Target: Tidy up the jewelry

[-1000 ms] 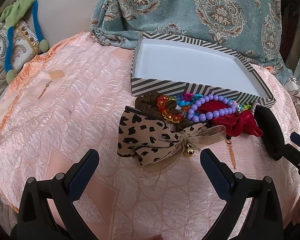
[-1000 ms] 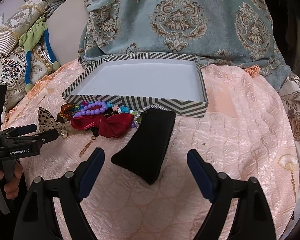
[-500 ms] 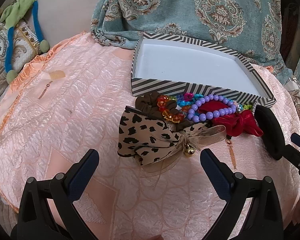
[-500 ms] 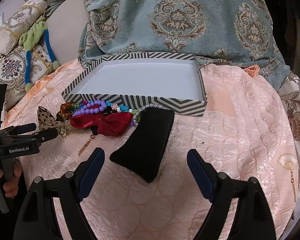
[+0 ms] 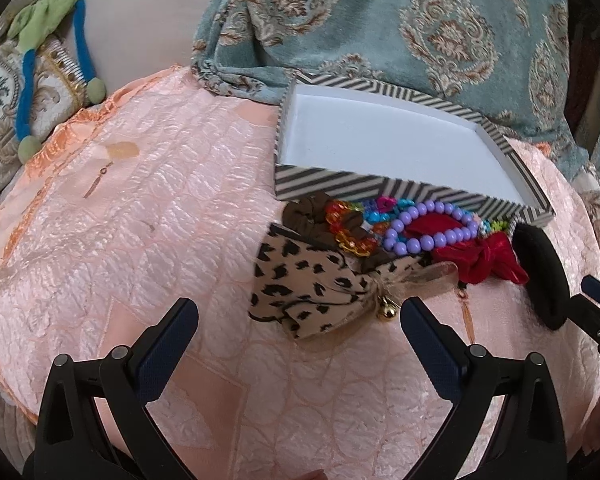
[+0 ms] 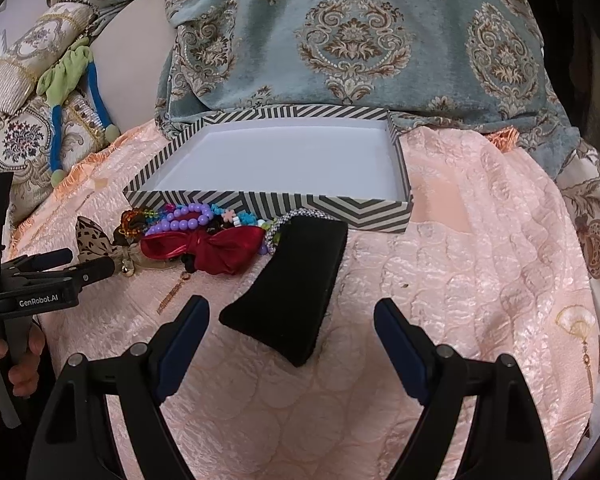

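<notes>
A striped box [image 5: 340, 184] [image 6: 340, 206] with an empty white inside stands on the peach quilt. In front of it lies a heap: a leopard-print bow [image 5: 300, 284] [image 6: 90, 236], a brown scrunchie [image 5: 304, 212], an orange bead bracelet [image 5: 352, 240], a purple bead bracelet [image 5: 428, 236] [image 6: 188, 216], a red bow [image 5: 484, 256] [image 6: 216, 248] and a black velvet stand [image 5: 540, 268] [image 6: 296, 284]. My left gripper [image 5: 298, 320] is open just before the leopard bow. My right gripper [image 6: 292, 316] is open with the black stand's near end between its fingers.
A teal patterned cloth [image 6: 360, 40] is draped behind the box. Embroidered cushions and a green-and-blue tie [image 5: 32, 52] lie at the far left. The left gripper's body [image 6: 40, 280] shows at the left edge of the right wrist view.
Both grippers have crept slightly forward toward the heap; both stay open. Nothing on the quilt has moved.
</notes>
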Available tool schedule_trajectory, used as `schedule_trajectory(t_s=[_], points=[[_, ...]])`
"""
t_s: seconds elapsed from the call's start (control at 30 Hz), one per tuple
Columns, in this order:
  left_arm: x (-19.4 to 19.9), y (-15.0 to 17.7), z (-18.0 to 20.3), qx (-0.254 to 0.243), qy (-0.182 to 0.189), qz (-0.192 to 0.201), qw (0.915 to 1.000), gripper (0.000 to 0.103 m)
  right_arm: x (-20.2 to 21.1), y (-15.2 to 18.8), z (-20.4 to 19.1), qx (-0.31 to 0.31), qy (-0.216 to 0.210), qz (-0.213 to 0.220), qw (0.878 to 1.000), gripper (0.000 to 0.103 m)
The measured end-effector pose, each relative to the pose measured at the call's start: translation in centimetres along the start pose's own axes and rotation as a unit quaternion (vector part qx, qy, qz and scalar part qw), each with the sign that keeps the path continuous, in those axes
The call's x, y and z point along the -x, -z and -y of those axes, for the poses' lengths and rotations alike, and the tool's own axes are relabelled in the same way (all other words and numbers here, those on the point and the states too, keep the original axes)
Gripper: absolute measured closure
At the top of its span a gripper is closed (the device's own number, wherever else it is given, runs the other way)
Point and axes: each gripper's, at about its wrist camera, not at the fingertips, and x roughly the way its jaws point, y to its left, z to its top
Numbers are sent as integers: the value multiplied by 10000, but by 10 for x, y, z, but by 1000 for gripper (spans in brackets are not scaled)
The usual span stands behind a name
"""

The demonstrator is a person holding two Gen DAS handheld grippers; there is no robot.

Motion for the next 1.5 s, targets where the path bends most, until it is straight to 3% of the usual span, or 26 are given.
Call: schedule_trajectory(t_s=[0.2,0.23,0.3,0.37,0.67,0.8,0.87,1.0,1.1,1.43,1.5], points=[[-8,-5,-6,230,117,-45,9997,17,-27,-17,11,-300,-156,-129,9993,18],[-10,-6,-6,241,115,-66,9996,20,-33,-18,11,-260,-102,-205,9994,21],[-15,-5,-6,249,131,-175,9995,23,-48,-18,11,-221,-47,-437,9988,41],[-20,-3,-5,216,157,-304,9992,26,-60,-13,13,-303,-222,-680,9970,55],[-26,2,0,80,53,-439,9990,27,-58,-3,13,-217,-168,-687,9973,57],[-25,3,3,11,-5,-368,9993,26,-48,-4,16,-338,-310,-522,9976,79],[-22,4,4,-40,19,-320,9995,25,-37,-4,19,-441,-331,-344,9979,83],[-4,8,13,-234,542,-120,9982,25,-4,-6,22,-462,-382,189,9980,84],[10,14,20,-427,714,143,9964,25,12,-9,21,-395,-435,420,9974,84],[-21,0,0,143,64,-161,9997,22,13,-8,20,-396,-444,353,9976,84],[-25,1,-4,263,80,-174,9995,22,11,-7,18,-370,-476,299,9977,84]])
